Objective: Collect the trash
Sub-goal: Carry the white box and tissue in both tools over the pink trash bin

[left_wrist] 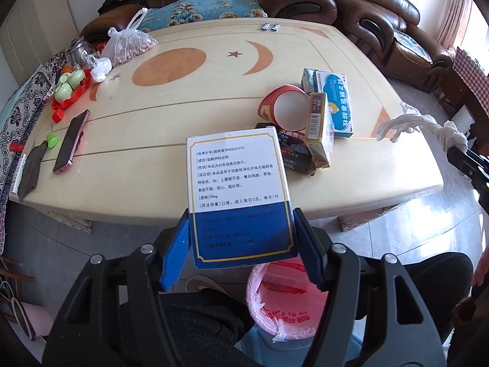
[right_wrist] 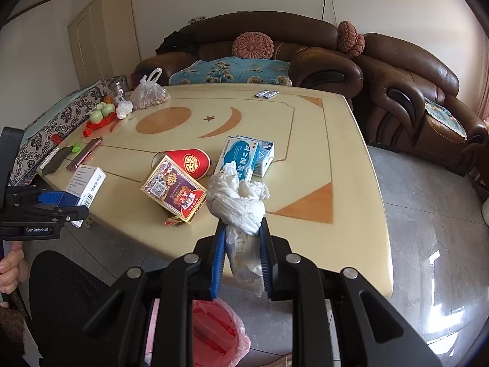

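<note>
My left gripper [left_wrist: 241,217] is shut on a white and blue medicine box [left_wrist: 237,189], held in the air over the table's near edge, above a bin lined with a pink bag [left_wrist: 281,302]. The box also shows in the right wrist view [right_wrist: 87,183]. My right gripper [right_wrist: 243,224] is shut on a crumpled white tissue wad [right_wrist: 238,198], held over the near edge; it also shows in the left wrist view [left_wrist: 428,128]. On the table lie a red paper cup [right_wrist: 186,160], a purple and gold box [right_wrist: 172,189] and a blue and white medicine box [right_wrist: 241,156].
The cream table [right_wrist: 308,153] also holds a pink phone [left_wrist: 70,142], a bag of nuts [left_wrist: 128,46], green cups on a red tray [left_wrist: 68,84] and two small sachets [left_wrist: 270,26]. Brown leather sofas [right_wrist: 406,91] stand behind. My leg [right_wrist: 67,299] is beside the bin [right_wrist: 220,330].
</note>
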Demonstrator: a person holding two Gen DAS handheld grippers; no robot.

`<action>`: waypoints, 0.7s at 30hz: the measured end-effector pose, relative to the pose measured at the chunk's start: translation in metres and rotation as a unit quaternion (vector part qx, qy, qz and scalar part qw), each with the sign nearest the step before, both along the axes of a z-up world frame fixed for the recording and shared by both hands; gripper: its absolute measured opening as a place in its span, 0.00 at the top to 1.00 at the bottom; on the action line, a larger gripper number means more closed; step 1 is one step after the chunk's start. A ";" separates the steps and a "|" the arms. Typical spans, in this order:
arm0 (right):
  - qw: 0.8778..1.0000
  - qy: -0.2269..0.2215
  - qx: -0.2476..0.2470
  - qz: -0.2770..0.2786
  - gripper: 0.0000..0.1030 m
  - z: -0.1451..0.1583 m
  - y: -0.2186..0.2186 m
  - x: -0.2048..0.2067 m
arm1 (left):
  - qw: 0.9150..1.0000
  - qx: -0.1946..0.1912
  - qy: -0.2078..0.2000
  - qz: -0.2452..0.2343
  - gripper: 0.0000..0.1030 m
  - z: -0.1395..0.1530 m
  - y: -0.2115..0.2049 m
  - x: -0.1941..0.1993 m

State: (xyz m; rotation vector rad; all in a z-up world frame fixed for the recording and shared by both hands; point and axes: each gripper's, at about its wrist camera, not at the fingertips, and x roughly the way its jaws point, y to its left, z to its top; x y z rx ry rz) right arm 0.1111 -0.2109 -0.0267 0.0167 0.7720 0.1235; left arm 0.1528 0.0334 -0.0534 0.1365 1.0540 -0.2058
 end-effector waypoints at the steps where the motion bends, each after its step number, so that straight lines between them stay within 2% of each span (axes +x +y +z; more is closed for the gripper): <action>1: 1.000 0.000 0.000 0.003 0.80 0.002 0.003 -0.005 | 1.000 0.000 -0.001 -0.003 0.39 0.000 -0.001 -0.004; 12: 0.999 0.015 -0.001 0.044 0.80 -0.001 0.038 -0.055 | 0.999 -0.007 0.004 -0.032 0.39 -0.012 -0.014 -0.050; 21: 0.997 0.050 0.005 0.059 0.80 -0.024 0.055 -0.083 | 0.998 0.001 0.031 -0.055 0.39 -0.044 -0.019 -0.073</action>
